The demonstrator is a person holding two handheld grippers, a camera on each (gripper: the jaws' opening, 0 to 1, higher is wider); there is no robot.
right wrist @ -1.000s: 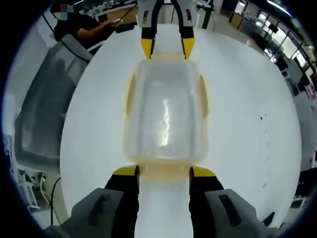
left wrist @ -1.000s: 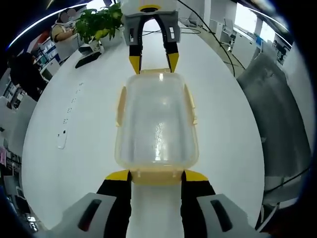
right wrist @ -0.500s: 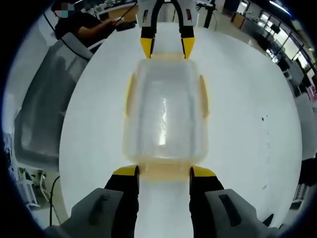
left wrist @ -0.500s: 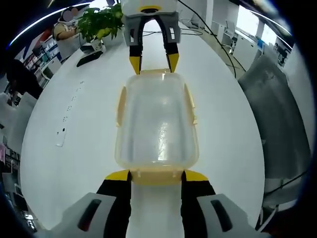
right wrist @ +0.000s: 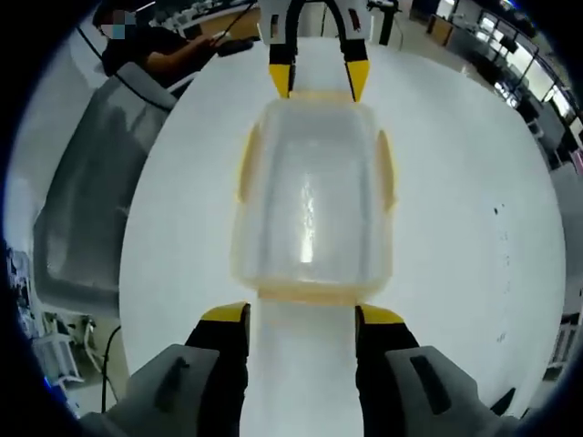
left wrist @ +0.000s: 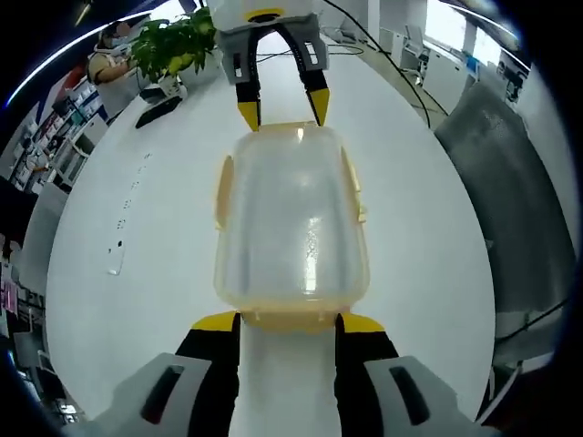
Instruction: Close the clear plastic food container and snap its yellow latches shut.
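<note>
— Where is the clear plastic food container (left wrist: pixel 290 228) found?
— On the white table (left wrist: pixel 127 273), lid on.
— The claws?
— The left gripper (left wrist: pixel 287 320) and right gripper (right wrist: pixel 307 313) are spread wide at opposite ends, nothing gripped.

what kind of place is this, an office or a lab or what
Most likely an open-plan office or lab workspace. A large white table holds the clear container, a potted plant stands at its far end, a person sits nearby, and rows of desks fill the background.
</note>
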